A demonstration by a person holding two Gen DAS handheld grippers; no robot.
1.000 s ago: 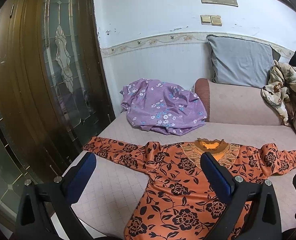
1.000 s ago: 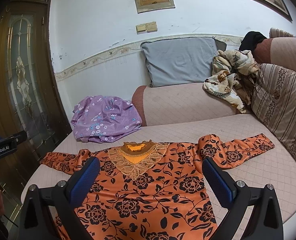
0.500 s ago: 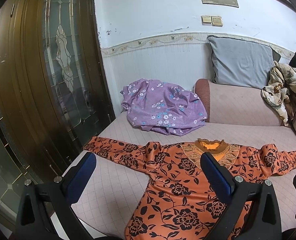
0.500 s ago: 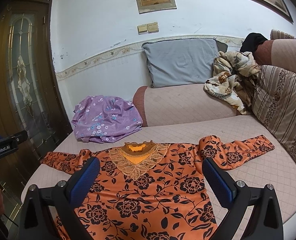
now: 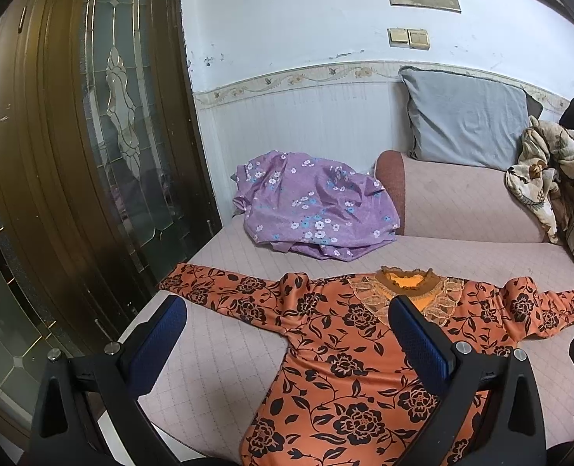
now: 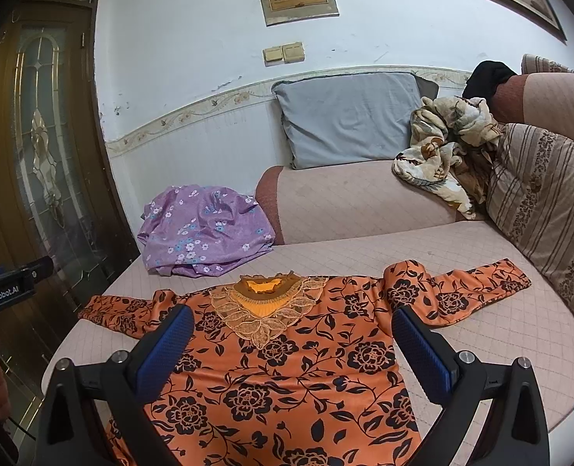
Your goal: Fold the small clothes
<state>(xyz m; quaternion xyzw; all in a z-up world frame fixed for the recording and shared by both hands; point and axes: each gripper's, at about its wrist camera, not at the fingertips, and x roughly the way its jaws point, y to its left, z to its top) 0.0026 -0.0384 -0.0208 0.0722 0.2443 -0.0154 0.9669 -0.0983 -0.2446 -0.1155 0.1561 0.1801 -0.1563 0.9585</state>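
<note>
Where the sofa (image 6: 422, 248) spreads its pale quilted seat, an orange shirt (image 6: 298, 365) with black flowers lies flat, front up, both long sleeves stretched out to the sides. Its neck has a brown frilled collar over a yellow-orange panel, edged with a lace bib of leaf shapes. Behind it, against the sofa arm, sits a crumpled purple cloth (image 6: 205, 233) with small white and blue flowers, apart from the shirt. A grey pillow (image 6: 349, 116) leans on the wall, and a beige patterned cloth (image 6: 442, 147) is bunched beside a striped cushion (image 6: 547, 202).

Hovering over the shirt's body, the right claw (image 6: 292, 343) is spread wide with nothing between its blue pads. Likewise the left claw (image 5: 287, 336) gapes wide and empty above the shirt's left side and the bare seat. At the left edge of the right wrist view, the other tool's black body bears the white lettering "GenRobot.AI" (image 6: 5, 291).
</note>
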